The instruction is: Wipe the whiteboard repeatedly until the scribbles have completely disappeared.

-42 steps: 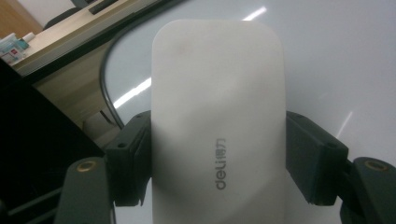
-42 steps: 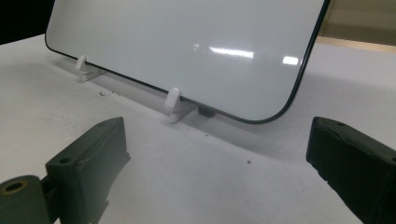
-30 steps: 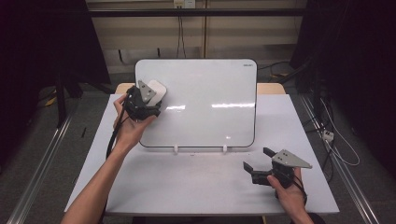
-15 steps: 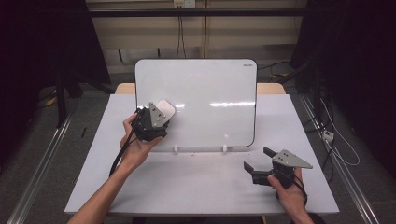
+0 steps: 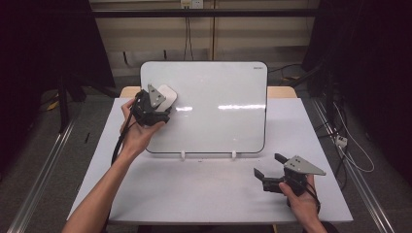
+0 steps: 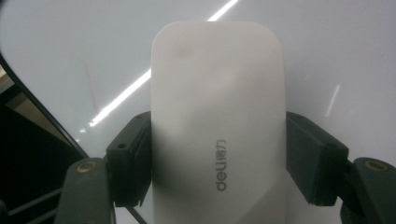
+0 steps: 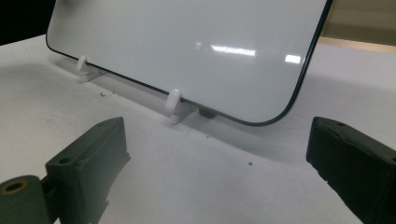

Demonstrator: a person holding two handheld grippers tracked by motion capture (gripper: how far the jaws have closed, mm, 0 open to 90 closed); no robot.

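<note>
While the left tongs (image 5: 163,99) grip a white eraser (image 5: 166,93) by its long sides and press it flat to the upper left corner of the whiteboard (image 5: 218,107), the wiping looks close to done, or just at its last corner. The board's face reads clean apart from reflected light streaks, and the left gripper view shows only a faint smear beside the eraser (image 6: 217,116). Judging from that, what remains is a pass over this corner.

That corner leaves little room: the board's rounded black edge runs just left of the eraser, so a stroke should go right or down. The right tongs (image 5: 269,167) rest wide apart and empty near the tabletop's (image 5: 194,194) front right corner, well clear of the board's two white feet (image 5: 182,155).
</note>
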